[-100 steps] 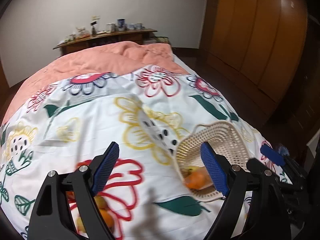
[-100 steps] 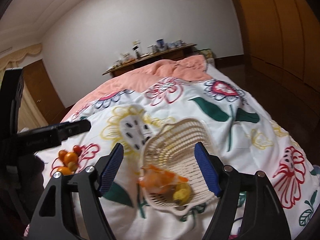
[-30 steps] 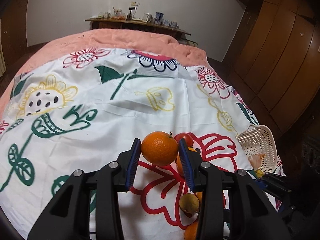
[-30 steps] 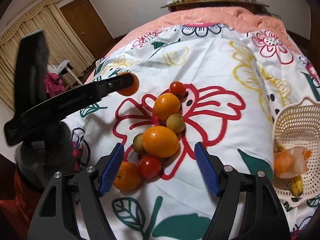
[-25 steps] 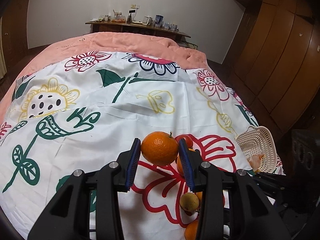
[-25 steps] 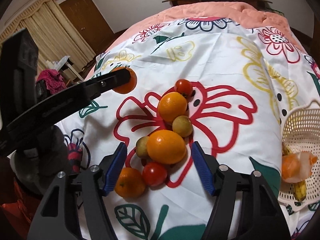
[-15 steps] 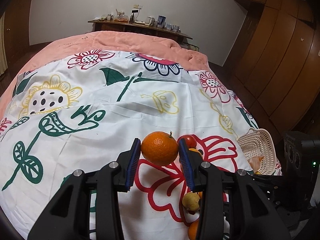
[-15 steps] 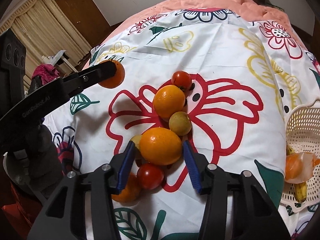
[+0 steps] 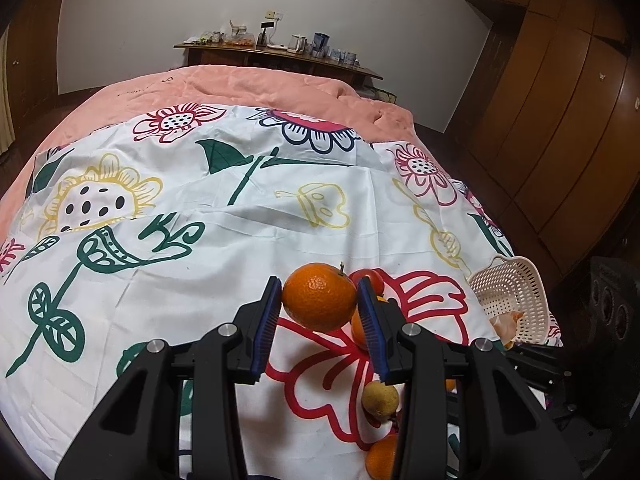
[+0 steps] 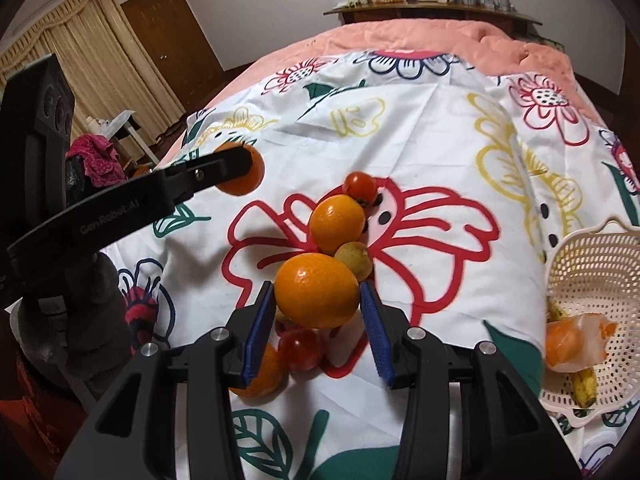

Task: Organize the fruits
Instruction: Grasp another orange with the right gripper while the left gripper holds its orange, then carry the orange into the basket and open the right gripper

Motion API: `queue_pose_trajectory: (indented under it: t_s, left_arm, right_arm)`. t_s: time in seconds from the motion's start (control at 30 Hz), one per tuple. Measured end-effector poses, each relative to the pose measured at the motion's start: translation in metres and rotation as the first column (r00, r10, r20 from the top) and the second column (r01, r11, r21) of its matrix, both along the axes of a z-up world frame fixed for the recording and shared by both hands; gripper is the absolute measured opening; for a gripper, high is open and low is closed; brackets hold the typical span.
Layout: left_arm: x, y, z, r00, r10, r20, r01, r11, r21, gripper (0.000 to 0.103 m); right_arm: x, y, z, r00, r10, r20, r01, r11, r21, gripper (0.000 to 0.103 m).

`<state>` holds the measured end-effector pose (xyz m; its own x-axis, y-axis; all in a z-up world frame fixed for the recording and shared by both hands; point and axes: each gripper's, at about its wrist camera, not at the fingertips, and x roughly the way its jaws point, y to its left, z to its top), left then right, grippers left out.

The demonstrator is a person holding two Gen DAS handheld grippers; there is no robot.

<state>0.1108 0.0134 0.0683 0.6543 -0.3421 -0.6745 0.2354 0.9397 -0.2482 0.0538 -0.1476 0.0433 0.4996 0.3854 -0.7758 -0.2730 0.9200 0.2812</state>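
Left wrist view shows the left gripper point(image 9: 320, 300) clamped on a round, dimpled orange mandarin with a short dry stem point(image 9: 319, 296), its blue ribbed pads pressed to either side of the fruit, which is held above the white bedsheet printed with red, yellow and green flowers point(image 9: 224, 248); the stem stub points up and slightly right, and the fruit is near enough round that no long axis shows. Right wrist view shows the right gripper point(image 10: 318, 300) closed on a larger smooth orange point(image 10: 317, 295), both blue pads touching its flanks; this fruit is a little wider than tall, its broad axis running across between the fingers; whether it has left the sheet cannot be told. Just behind it lie a small yellow-green round fruit point(image 10: 353, 260), touching it, then a second orange point(image 10: 337, 223) and a red tomato point(image 10: 361, 186) in a row running away from the camera; another red tomato point(image 10: 301, 349) and a further orange fruit point(image 10: 259, 372) sit below the held orange, partly hidden by the left finger. At the right edge of the sheet rests a cream perforated plastic basket point(image 10: 592, 264) holding a peeled orange in a clear bag point(image 10: 576, 340) and a spotted banana point(image 10: 582, 384); a peach quilt point(image 10: 420, 40) covers the far end of the bed.
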Motion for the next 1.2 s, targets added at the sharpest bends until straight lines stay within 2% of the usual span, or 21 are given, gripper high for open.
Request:
queue_pose_trajectory:
  t_s: [0.37,0.67,0.87,1.2]
  left_arm:
    - [-0.008,-0.030,0.011,0.999,-0.048,0.014,0.047,0.998,0.041,0.040]
    - [-0.013,-0.059,0.015,0.995,-0.097,0.014,0.095,0.992,0.079,0.040]
    - [-0.016,-0.077,0.017,0.992,-0.126,0.013,0.124,0.987,0.097,0.040]
    - [-0.021,-0.112,0.017,0.984,-0.180,0.005,0.178,0.975,0.131,0.040]
  right_arm:
    - [-0.009,-0.036,0.009,0.996,-0.079,0.041,0.076,0.996,0.050,0.044]
    - [-0.020,-0.083,0.017,0.978,-0.193,0.079,0.185,0.978,0.098,0.044]
    - [-0.032,-0.132,0.017,0.948,-0.305,0.086,0.294,0.949,0.116,0.044]
    - [-0.050,-0.207,0.002,0.877,-0.473,0.082,0.464,0.880,0.103,0.044]
